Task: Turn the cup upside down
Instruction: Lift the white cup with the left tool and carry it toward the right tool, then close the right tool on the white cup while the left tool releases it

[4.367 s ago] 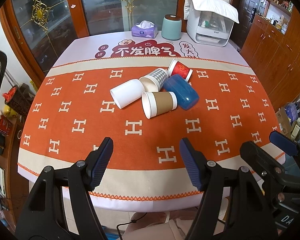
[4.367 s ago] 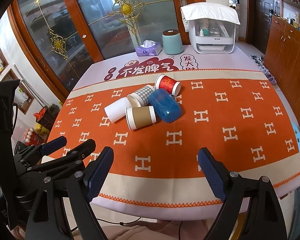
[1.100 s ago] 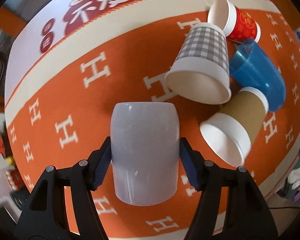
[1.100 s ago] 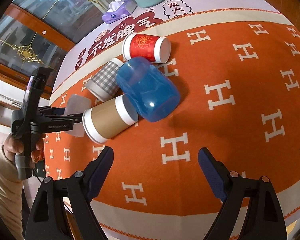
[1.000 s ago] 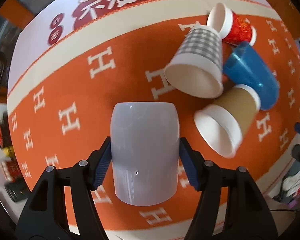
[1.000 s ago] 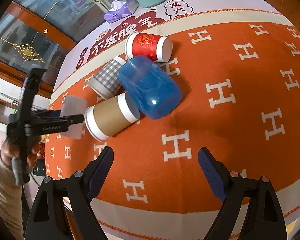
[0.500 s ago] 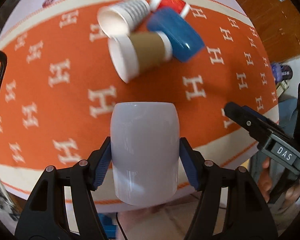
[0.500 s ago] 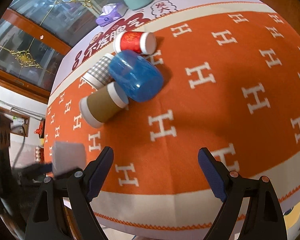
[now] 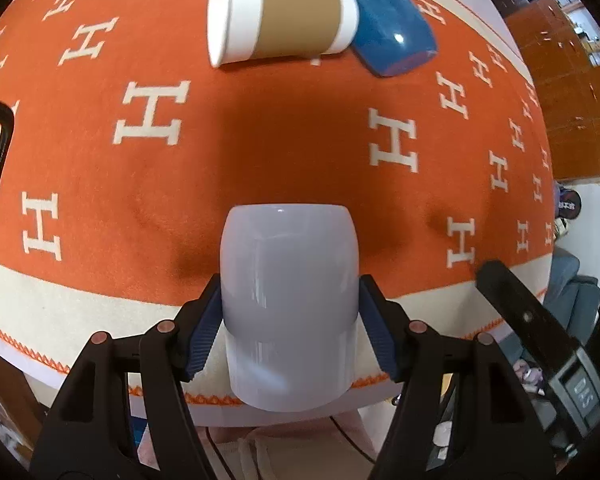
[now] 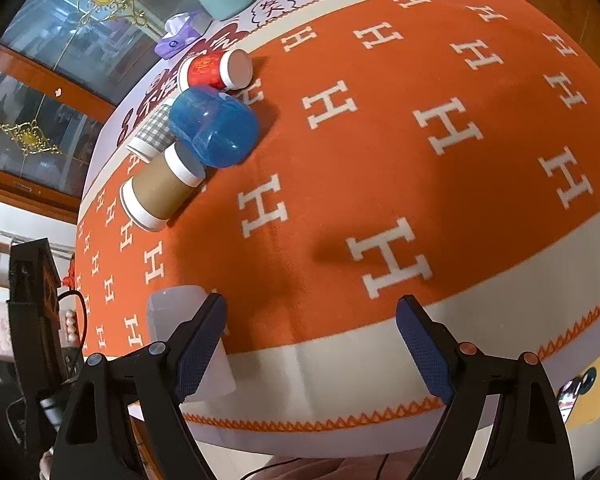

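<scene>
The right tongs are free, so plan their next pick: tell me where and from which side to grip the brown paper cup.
Grip the brown paper cup across its sleeved middle, coming down from above. It lies on its side, mouth toward the table's left edge, base against the blue cup. The right tongs are open.

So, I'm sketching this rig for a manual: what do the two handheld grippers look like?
Left gripper and right gripper match: black plastic scissor-like arms, copper-coloured rivets, dark blue ribbed pads. The right gripper's body shows a white "DAS" label.
</scene>
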The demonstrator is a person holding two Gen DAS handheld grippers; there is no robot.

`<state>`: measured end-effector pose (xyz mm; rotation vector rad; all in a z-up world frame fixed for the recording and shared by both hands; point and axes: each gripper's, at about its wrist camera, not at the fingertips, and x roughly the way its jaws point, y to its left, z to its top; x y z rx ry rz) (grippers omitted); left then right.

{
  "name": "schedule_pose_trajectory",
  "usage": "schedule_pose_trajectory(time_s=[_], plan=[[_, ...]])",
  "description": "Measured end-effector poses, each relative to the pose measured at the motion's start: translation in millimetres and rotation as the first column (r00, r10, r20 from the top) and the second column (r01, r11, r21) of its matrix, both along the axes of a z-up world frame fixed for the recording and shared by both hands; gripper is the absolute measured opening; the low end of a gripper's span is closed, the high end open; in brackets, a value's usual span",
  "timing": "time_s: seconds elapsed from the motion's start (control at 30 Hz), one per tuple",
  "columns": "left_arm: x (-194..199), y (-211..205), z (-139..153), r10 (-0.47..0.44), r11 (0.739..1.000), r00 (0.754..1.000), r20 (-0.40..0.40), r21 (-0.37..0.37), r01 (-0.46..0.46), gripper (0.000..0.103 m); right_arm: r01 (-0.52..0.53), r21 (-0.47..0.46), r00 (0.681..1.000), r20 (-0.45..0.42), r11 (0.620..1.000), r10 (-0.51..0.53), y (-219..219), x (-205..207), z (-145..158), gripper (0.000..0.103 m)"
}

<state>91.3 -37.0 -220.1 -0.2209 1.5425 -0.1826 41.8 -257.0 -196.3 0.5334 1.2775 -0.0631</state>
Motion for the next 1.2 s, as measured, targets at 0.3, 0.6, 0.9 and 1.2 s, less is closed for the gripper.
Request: schedule_pose_trajectory(time_s=[0.3,0.6,0.9,1.2], plan=[[2,-4,4,-0.053,0.998,0.998,0.03,-0.032,0.054,0.081,0.005,-0.002,1.0,0.009,1.0,-0.005,0,-7,4,0.088],[-6,0,36,-0.112,0.993,0.99,0.081,-0.021,0.114,0.082,-0.013,0.028,1.0,0.021,1.0,0.012,0,-4,15,0.088],[-26,25,89,-0.157,0.988,0.974,0.165,0.025,0.155,0.082,-0.086,0.084,0.996,0.039,0.993,0.083,8,-1,32,0.088],[-36,77,105,-0.05,0.996,0.978,0.202,0.086,0.033,0.081,-0.217,0.178,0.976,0.027,0.96,0.215,35,8,29,0.088]])
